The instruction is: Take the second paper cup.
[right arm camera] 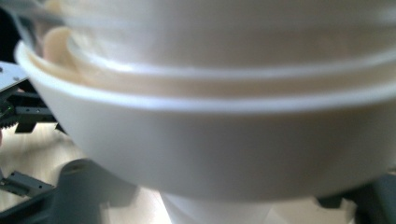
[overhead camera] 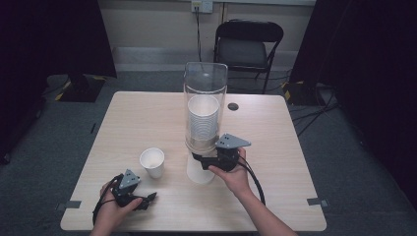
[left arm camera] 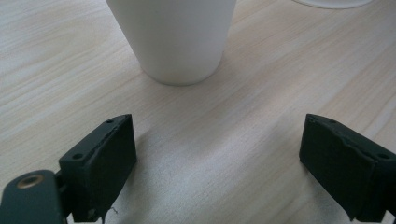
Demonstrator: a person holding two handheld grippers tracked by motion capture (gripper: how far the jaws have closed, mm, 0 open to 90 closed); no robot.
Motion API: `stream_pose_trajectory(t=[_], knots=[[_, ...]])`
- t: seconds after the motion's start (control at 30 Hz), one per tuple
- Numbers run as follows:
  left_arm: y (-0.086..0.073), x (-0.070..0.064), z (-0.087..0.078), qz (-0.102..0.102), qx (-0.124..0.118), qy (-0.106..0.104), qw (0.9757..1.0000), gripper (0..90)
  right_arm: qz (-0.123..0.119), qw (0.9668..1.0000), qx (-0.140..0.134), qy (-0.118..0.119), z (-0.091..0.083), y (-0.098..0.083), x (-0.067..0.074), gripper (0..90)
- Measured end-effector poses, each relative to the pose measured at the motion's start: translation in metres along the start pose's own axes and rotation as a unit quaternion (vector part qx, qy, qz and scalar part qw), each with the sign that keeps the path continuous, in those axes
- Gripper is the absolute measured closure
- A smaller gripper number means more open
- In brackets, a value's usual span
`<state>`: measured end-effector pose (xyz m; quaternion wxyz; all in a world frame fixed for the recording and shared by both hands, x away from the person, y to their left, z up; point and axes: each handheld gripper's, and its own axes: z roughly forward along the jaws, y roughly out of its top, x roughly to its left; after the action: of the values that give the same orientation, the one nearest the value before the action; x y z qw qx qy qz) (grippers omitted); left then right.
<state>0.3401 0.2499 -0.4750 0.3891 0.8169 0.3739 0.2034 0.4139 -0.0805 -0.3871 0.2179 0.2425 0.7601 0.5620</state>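
A clear cup dispenser holding a stack of white cups stands upright near the middle of the surface. The right gripper is at the dispenser's base, its jaws around the lowest cup poking out beneath; in the right gripper view this cup's rim is very close and blurred, so I cannot tell whether the pads press on it. A single paper cup stands upright left of the dispenser. The left gripper rests on the surface nearer the person than the dispenser, its jaws wide apart and empty, facing that cup.
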Motion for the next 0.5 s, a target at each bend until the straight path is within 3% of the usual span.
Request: stream_pose_trajectory(t=[0.13, 0.5], knots=[[0.0, -0.0001, 0.0, 0.0, 0.0, 0.0, 1.0, 10.1, 0.001, 0.9999, -0.013, 0.0, 0.0005, -0.0063, 0.0008, 31.4], [0.0001, -0.0001, 0.0, 0.0, 0.0, 0.0, 1.0, 10.1, -0.015, 0.9998, -0.013, 0.0, -0.0002, -0.0079, 0.0007, 32.8]])
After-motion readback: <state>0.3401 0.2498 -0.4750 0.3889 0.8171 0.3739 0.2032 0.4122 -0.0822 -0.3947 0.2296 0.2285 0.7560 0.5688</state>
